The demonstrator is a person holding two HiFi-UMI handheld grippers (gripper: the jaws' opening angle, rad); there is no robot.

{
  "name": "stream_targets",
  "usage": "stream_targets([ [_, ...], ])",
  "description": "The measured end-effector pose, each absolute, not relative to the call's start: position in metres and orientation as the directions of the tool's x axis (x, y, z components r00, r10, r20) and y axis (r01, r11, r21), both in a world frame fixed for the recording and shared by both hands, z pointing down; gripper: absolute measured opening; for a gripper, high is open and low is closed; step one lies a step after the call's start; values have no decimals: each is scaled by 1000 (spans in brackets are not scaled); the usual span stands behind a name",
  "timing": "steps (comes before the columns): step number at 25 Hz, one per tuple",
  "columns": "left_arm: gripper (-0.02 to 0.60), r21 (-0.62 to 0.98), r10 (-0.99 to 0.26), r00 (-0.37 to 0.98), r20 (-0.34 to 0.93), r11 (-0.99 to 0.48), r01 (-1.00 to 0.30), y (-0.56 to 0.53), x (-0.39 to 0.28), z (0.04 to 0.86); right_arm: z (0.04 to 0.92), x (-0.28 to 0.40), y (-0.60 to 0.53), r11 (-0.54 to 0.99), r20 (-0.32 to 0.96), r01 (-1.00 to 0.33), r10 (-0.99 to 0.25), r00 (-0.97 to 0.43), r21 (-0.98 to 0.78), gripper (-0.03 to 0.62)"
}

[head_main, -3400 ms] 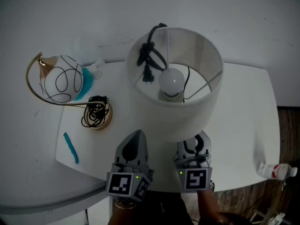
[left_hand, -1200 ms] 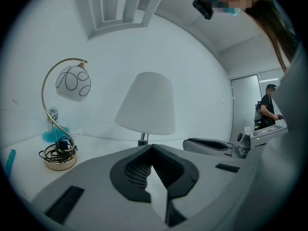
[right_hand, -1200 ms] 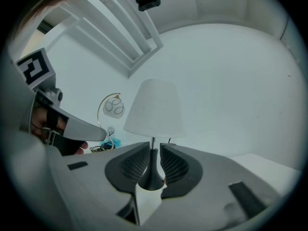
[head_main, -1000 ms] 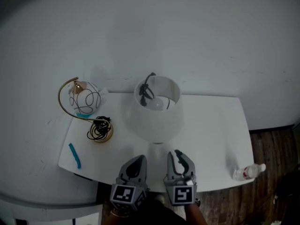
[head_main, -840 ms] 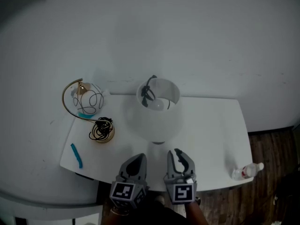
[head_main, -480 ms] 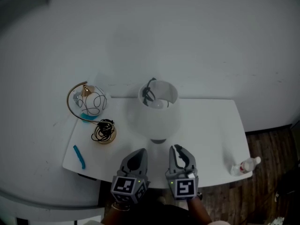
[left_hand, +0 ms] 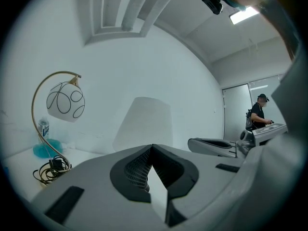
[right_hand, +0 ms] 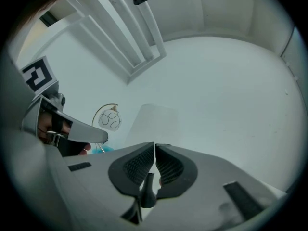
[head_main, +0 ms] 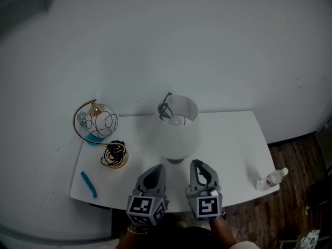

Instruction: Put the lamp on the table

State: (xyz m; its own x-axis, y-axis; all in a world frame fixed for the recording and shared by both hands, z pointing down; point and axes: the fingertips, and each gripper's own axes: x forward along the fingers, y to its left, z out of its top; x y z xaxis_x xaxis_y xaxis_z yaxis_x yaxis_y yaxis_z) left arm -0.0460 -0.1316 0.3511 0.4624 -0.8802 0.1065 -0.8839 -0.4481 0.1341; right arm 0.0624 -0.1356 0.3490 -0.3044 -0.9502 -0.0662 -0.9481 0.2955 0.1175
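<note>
Since the lamp point(head_main: 177, 131) is seen standing upright on the white tabletop point(head_main: 236, 139), at the middle of the head view, the task is judged to be all but done. Its pale shade is open at the top, and a bulb and a bundled black cord are seen inside it. Neither pair of tongs is touching it.

The left tongs point(head_main: 155, 169) and the right tongs point(head_main: 197, 165) are held side by side at the lower middle of the frame, just in front of the lamp's base and apart from it. The left tongs are clenched tip to tip, with nothing gripped. The right tongs have just been closing and are pressed together as well, with nothing between them. In both gripper views the shade is seen beyond the tips, clear of them.

At the left of the tabletop a 2nd lamp point(head_main: 96, 123), with a gold arc and a patterned globe, is standing. A coil of black cable point(head_main: 114, 154) lies beside it, and a small blue strip point(head_main: 88, 184) lies nearer the lower left corner. A small bottle point(head_main: 272, 179) is seen at the right corner; whether it lies on the tabletop or beyond it cannot be told.

As far as can be judged, nothing is left but for the 2 tongs to be drawn away.
</note>
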Motion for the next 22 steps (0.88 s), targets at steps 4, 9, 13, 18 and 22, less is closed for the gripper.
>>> stream_targets([
  [4,-5,143,-860,499,106,-484,-864,-130,-49,345,343,56,-133,250,-51,-962,-965,-257,112,1],
  [9,-5,142,-841,524,136,-507,-850,-128,-53,339,340,58,-131,189,-20,-978,-981,-191,83,-2],
  [13,-5,157,-840,525,137,-505,-849,-125,-60,334,331,58,-123,170,-8,-983,-985,-171,75,-2],
  [18,-5,171,-846,515,138,-492,-854,-123,-66,331,326,53,-117,193,11,-979,-981,-193,70,-3],
  [22,-5,168,-843,518,141,-496,-852,-120,-67,331,325,53,-115,186,18,-979,-983,-185,85,-3],
])
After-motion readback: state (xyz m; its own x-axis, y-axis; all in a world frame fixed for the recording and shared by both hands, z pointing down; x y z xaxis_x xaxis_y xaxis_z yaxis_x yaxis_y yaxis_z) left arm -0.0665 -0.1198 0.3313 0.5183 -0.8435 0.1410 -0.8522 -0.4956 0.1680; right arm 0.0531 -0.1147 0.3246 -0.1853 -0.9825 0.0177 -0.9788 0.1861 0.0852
